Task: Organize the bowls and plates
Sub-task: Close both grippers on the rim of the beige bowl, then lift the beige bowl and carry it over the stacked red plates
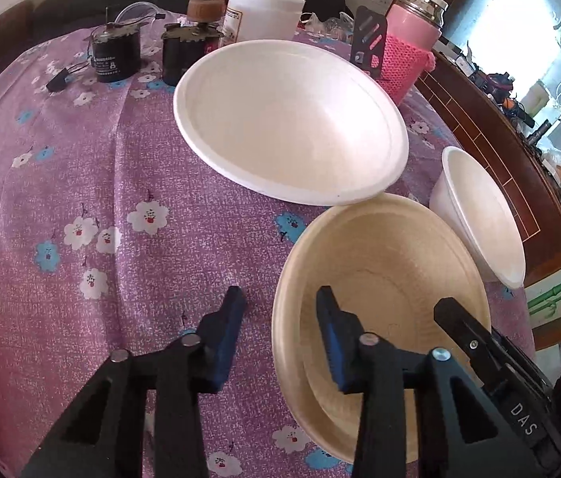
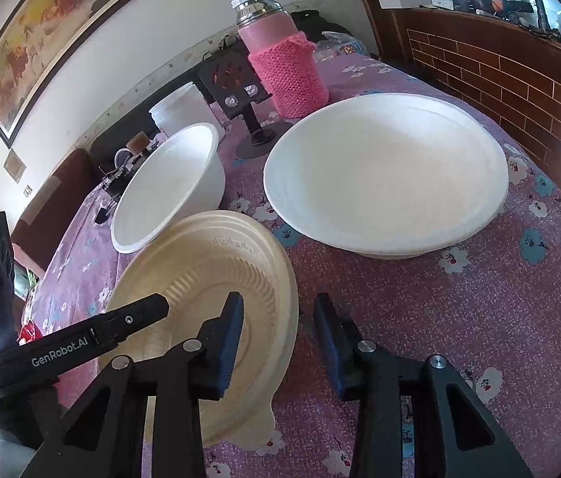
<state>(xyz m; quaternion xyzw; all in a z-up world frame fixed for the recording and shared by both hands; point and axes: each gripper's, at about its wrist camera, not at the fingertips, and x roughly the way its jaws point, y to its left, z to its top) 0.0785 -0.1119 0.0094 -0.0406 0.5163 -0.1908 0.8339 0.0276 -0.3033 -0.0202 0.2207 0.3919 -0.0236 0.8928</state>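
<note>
**Both tongs open astride the beige bowl's rim**

Left wrist: my left gripper [image 1: 280,302] gapes wide, holding nothing, straddling the ribbed beige disposable bowl [image 1: 391,279] on the purple floral tablecloth [image 1: 81,159].

Right wrist: my right gripper [image 2: 278,310] likewise, empty; large white foam plate [image 2: 384,171] beyond.

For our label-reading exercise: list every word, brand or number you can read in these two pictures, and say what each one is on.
"DAS": on the right gripper, seen in the left wrist view.
"GenRobot.AI": on the left gripper, seen in the right wrist view.
Label on the white jar: too blurred to read.
Label on the black motor: too small to read.
Embossed marks on the beige plate: unreadable.
</note>
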